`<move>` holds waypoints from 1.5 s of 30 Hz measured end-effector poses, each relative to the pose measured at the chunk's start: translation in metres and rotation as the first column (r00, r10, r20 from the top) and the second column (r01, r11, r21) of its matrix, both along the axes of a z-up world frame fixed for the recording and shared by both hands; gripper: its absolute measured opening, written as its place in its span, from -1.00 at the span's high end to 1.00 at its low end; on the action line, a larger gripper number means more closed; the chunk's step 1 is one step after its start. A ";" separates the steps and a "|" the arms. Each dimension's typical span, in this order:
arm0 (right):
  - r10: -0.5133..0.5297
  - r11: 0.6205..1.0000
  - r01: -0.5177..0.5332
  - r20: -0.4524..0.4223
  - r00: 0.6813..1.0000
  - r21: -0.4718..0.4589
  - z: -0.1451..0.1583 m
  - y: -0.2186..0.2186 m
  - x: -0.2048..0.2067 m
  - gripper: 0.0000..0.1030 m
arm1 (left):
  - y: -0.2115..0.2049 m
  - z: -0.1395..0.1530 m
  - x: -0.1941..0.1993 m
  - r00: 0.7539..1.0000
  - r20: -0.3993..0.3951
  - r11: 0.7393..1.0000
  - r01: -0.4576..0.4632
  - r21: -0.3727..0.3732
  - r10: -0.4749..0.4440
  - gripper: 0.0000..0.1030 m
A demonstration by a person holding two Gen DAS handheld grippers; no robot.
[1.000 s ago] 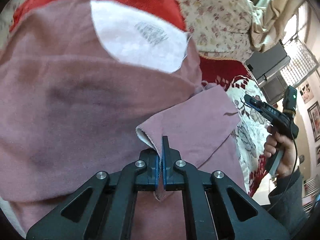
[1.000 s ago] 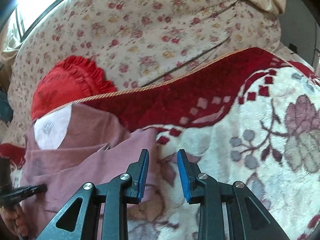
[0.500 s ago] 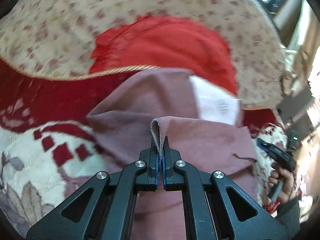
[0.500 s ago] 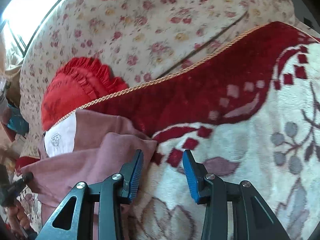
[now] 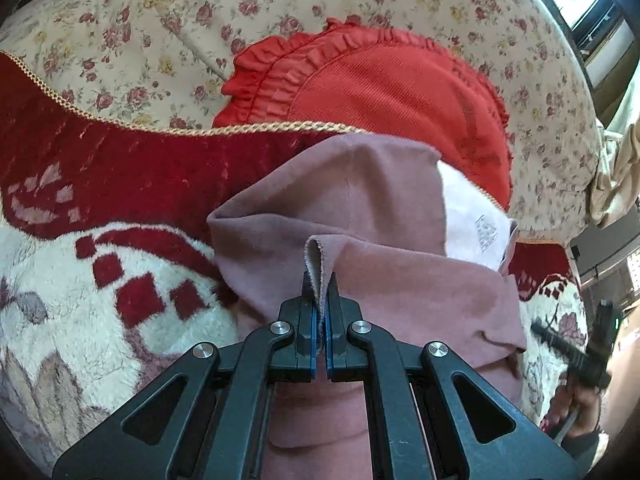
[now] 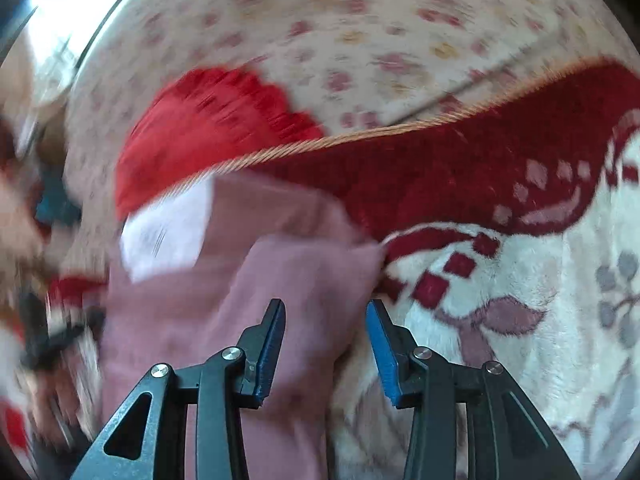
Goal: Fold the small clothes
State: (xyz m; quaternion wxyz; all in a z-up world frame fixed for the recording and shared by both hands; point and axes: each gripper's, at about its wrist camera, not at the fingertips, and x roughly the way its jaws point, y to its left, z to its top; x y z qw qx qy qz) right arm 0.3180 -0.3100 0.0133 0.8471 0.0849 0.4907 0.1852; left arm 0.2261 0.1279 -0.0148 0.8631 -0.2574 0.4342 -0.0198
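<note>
A small dusty-pink garment with a white inner lining and printed label lies on a red and white plush blanket. My left gripper is shut on a folded edge of the pink cloth, holding it up over the rest of the garment. In the right wrist view, which is blurred, the same pink garment lies ahead, and my right gripper stands open just over its right edge with nothing pressed between its blue pads. The right gripper also shows at the left wrist view's far right, held in a hand.
A red frilled cushion leans against a floral sofa back just behind the garment. The blanket spreads wide to the right in the right wrist view. A window and furniture sit at the upper right.
My left gripper has carried the pinched pink edge across the garment and rolled, so the cushion and blanket now show. My right gripper has opened wider and moved left over the garment's edge.
</note>
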 end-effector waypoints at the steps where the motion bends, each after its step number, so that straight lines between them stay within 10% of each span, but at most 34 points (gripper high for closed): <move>1: 0.060 0.997 -0.059 0.009 0.998 -0.046 0.002 0.007 -0.009 0.21 | 0.000 0.002 -0.001 1.000 0.013 1.000 -0.001 -0.003 0.001 0.98; 7: 0.262 0.895 -0.237 0.015 0.965 -0.379 -0.028 0.054 -0.049 0.21 | 0.000 0.003 -0.001 1.000 0.013 1.000 -0.009 -0.004 0.009 0.98; 15: 0.052 0.934 -0.026 0.064 0.997 -0.357 -0.044 0.038 -0.015 0.20 | 0.002 -0.005 0.001 0.999 -0.027 1.000 -0.022 0.016 0.022 0.98; 18: -0.043 0.950 0.056 0.051 0.998 -0.307 -0.037 0.012 -0.009 -0.19 | -0.001 -0.009 0.004 0.999 -0.045 0.999 -0.022 0.035 0.023 0.98; 32: -0.013 0.938 -0.013 -0.073 0.997 -0.347 -0.035 0.001 -0.020 -0.22 | 0.015 -0.010 -0.004 0.995 -0.064 0.997 -0.079 -0.024 0.077 0.90; 38: 0.010 0.960 0.017 0.095 0.995 -0.279 0.031 0.009 -0.041 -0.21 | 0.039 0.009 -0.025 0.976 0.016 0.975 -0.218 0.041 0.217 0.90; 43: -0.050 0.979 0.109 0.308 0.950 -0.175 0.062 0.022 -0.033 -0.16 | -0.005 0.018 -0.016 0.995 0.091 0.995 -0.038 0.089 0.030 0.90; 45: -0.029 0.984 0.078 0.285 0.958 -0.161 0.054 0.030 -0.028 0.22 | -0.021 0.011 -0.011 0.998 0.057 0.994 0.032 0.102 -0.038 0.90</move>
